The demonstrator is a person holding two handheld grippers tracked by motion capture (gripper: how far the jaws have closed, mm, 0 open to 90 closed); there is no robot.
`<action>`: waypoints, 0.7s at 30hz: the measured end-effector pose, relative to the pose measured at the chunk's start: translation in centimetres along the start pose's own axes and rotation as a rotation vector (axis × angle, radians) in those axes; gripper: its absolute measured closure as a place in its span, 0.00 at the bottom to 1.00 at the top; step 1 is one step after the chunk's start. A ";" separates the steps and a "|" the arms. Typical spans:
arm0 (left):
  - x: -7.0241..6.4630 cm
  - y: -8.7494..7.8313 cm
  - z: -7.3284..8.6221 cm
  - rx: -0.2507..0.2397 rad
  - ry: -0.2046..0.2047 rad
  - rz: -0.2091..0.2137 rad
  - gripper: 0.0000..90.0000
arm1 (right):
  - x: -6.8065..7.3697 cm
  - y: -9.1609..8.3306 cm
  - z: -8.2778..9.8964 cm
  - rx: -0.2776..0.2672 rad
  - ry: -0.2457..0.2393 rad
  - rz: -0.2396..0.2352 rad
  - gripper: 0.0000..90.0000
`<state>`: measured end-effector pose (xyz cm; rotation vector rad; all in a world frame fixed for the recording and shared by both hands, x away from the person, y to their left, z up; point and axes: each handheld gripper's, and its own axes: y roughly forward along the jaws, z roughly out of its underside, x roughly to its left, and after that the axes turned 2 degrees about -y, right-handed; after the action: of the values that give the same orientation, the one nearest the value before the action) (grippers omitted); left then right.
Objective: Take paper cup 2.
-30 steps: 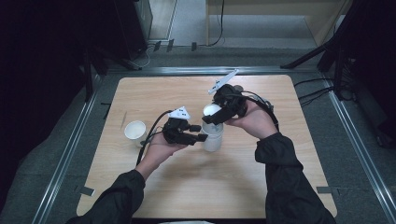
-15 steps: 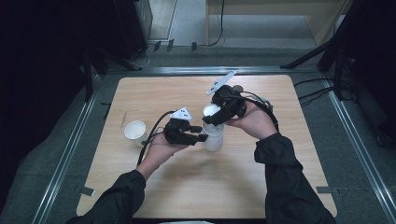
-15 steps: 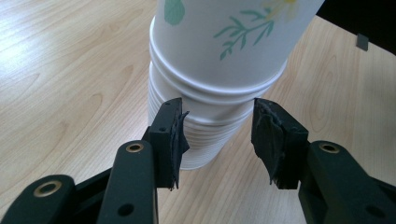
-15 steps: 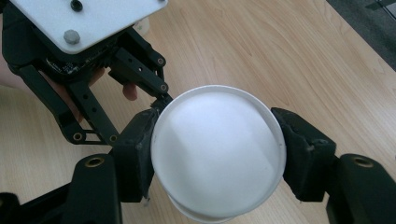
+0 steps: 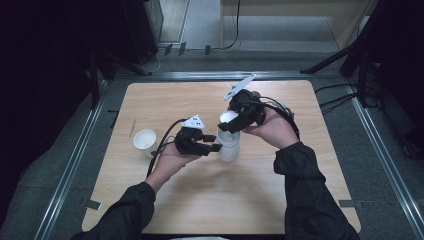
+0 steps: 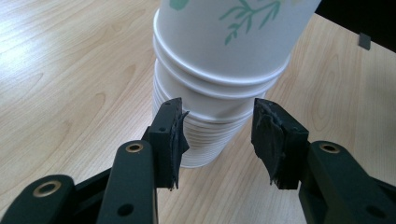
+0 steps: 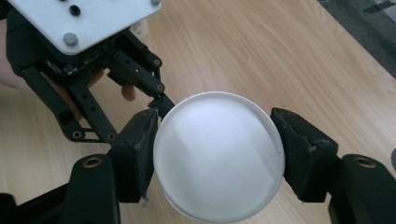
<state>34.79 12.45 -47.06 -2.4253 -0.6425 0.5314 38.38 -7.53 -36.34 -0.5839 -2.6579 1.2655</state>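
Standing near the middle of the worktop is a stack of white paper cups, the topmost cup printed with a green leaf sprig and sitting looser and higher than the tightly nested ones below. The right hand-held gripper comes down onto that top cup from above and behind, its two black jaws pressed against opposite sides of the rim, as the right gripper view shows. The right hand holds it tilted forward and down, forearm reaching in from the lower right with the wrist bent. The left hand-held gripper lies nearly level, pointing rightward at the lower part of the stack; its jaws stand apart on either side of the nested rims, and I cannot tell whether the pads touch them. The left hand cups it from beneath, palm up. A single white cup stands apart to the left.
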 end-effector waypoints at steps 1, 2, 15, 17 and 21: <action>0.0 0.0 0.0 -0.001 -0.001 0.002 0.60 | 0.0 0.0 0.0 -0.002 0.002 -0.003 0.39; 0.0 0.0 0.0 0.001 0.001 0.000 0.60 | 0.0 0.0 0.0 0.000 0.004 -0.003 0.39; -0.3 -0.7 -0.3 -0.040 0.006 0.016 0.58 | -0.1 -0.6 -0.1 -0.011 0.014 -0.012 0.40; -0.3 -0.8 -0.4 -0.046 0.007 0.013 0.58 | 0.0 -0.6 -0.1 -0.007 0.013 -0.015 0.40; -0.1 -0.8 -0.4 -0.038 -0.012 0.011 0.58 | 0.1 -0.6 -0.1 -0.015 0.016 -0.021 0.41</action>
<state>34.69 12.77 -46.25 -2.4643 -0.6496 0.5433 38.19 -7.77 -35.77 -0.5638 -2.6563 1.2307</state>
